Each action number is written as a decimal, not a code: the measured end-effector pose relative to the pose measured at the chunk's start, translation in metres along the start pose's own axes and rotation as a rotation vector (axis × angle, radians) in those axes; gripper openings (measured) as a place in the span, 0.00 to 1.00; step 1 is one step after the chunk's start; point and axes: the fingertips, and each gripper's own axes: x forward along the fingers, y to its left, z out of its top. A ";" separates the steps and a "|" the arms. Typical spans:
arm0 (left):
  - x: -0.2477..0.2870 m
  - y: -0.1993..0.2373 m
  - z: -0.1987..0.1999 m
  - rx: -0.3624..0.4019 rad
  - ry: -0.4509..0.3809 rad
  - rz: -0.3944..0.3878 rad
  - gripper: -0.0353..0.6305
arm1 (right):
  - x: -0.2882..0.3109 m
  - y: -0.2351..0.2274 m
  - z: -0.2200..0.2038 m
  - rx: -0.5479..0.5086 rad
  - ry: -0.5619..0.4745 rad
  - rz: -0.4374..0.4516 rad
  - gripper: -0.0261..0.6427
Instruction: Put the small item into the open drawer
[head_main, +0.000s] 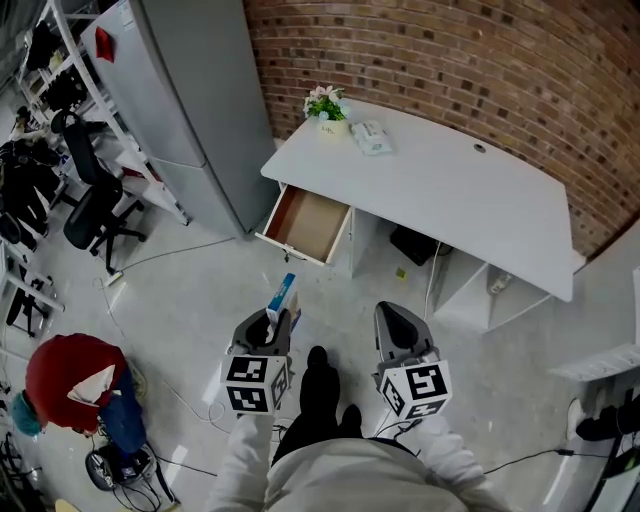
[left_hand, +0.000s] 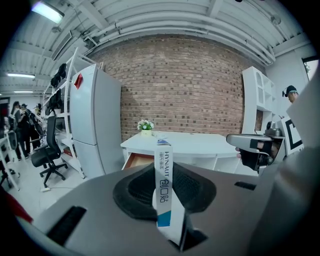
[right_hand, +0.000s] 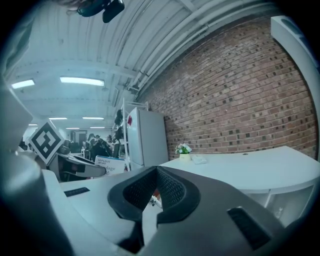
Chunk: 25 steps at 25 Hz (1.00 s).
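Left gripper view: fingers (left_hand: 134, 191) on box (left_hand: 164, 187), drawer (left_hand: 138, 160) fwd.

Illumination: bright, diffuse, cool white. Source: a ceiling tube (left_hand: 47, 11) at 10 o'clock in the left gripper view, and ceiling strips (right_hand: 82, 81) at 10 o'clock in the right gripper view. Shadows: soft, beneath the desk (head_main: 480, 190); the open drawer (head_main: 305, 222) is evenly lit. Gripper views: heavy fisheye bending, black corners. In the head view the brick wall (head_main: 450, 60) bows.
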 end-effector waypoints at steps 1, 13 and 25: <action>0.005 0.004 0.001 0.000 0.002 -0.001 0.18 | 0.006 0.000 0.000 0.000 0.001 0.000 0.08; 0.114 0.088 0.030 -0.007 0.027 -0.045 0.18 | 0.133 -0.017 0.017 -0.003 -0.001 -0.036 0.08; 0.204 0.146 0.051 -0.006 0.075 -0.126 0.19 | 0.235 -0.036 0.026 0.002 0.023 -0.106 0.08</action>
